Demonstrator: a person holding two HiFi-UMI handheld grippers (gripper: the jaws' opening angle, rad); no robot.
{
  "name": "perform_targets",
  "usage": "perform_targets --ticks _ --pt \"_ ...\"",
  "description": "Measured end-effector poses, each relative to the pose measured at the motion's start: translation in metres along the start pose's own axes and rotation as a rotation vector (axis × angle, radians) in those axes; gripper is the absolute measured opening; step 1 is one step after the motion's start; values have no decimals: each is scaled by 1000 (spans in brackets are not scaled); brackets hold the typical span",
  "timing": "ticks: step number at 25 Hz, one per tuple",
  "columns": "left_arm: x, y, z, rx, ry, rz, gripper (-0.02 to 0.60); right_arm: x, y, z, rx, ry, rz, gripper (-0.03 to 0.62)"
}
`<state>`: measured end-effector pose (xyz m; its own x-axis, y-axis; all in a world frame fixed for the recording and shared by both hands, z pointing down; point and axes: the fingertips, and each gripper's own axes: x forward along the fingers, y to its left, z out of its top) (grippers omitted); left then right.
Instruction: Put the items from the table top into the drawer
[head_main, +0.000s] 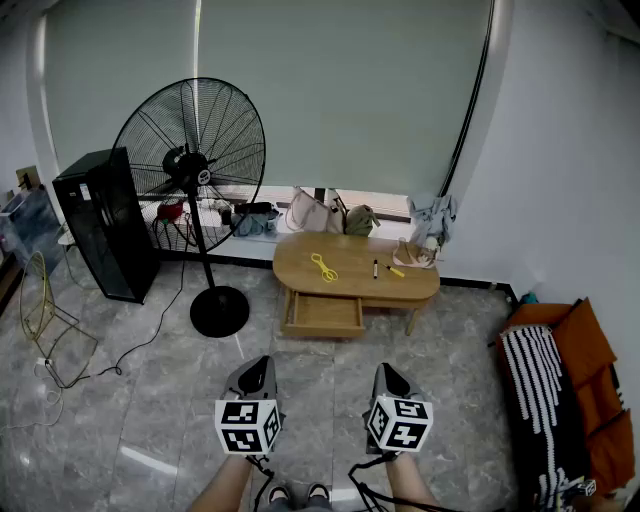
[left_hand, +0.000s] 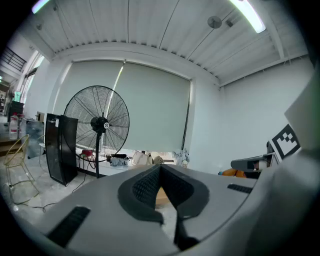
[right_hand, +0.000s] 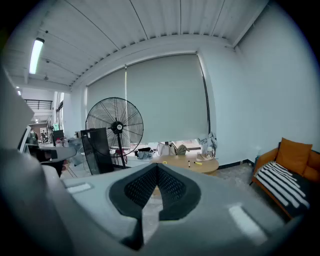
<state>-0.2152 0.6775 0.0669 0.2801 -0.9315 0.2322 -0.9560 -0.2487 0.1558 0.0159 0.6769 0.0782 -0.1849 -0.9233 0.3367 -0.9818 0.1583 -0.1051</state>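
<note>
A low oval wooden table (head_main: 350, 285) stands well ahead of me, its drawer (head_main: 322, 314) pulled open at the front. On the top lie a yellow cord (head_main: 323, 267), a black marker (head_main: 375, 268), a yellow marker (head_main: 396, 271) and a beige item (head_main: 413, 257). My left gripper (head_main: 260, 363) and right gripper (head_main: 386, 371) hang side by side far short of the table, above the floor. Both are shut with nothing between the pads. The right gripper view shows the table (right_hand: 186, 162) small in the distance beyond the closed jaws.
A big black floor fan (head_main: 200, 165) stands left of the table on a round base (head_main: 219, 310). Behind it is a black tower box (head_main: 108, 222). An orange sofa with a striped cloth (head_main: 545, 385) is at the right. Bags (head_main: 315, 213) line the window ledge. Cables (head_main: 60, 375) lie on the floor at the left.
</note>
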Motion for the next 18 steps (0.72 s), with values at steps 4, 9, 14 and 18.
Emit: perform_targets --ticks 4,9,14,18 --pt "-2 4 1 0 -3 -3 -6 0 4 0 -3 1 -7 6" --pt "-9 11 1 -2 -2 -13 -6 -8 13 1 13 -21 -22 5" --pt "-17 22 1 -3 2 -36 -6 -15 26 1 35 -39 -48 5" --pt "-18 35 -4 -9 5 -40 -6 -18 31 -9 47 -27 -81 6"
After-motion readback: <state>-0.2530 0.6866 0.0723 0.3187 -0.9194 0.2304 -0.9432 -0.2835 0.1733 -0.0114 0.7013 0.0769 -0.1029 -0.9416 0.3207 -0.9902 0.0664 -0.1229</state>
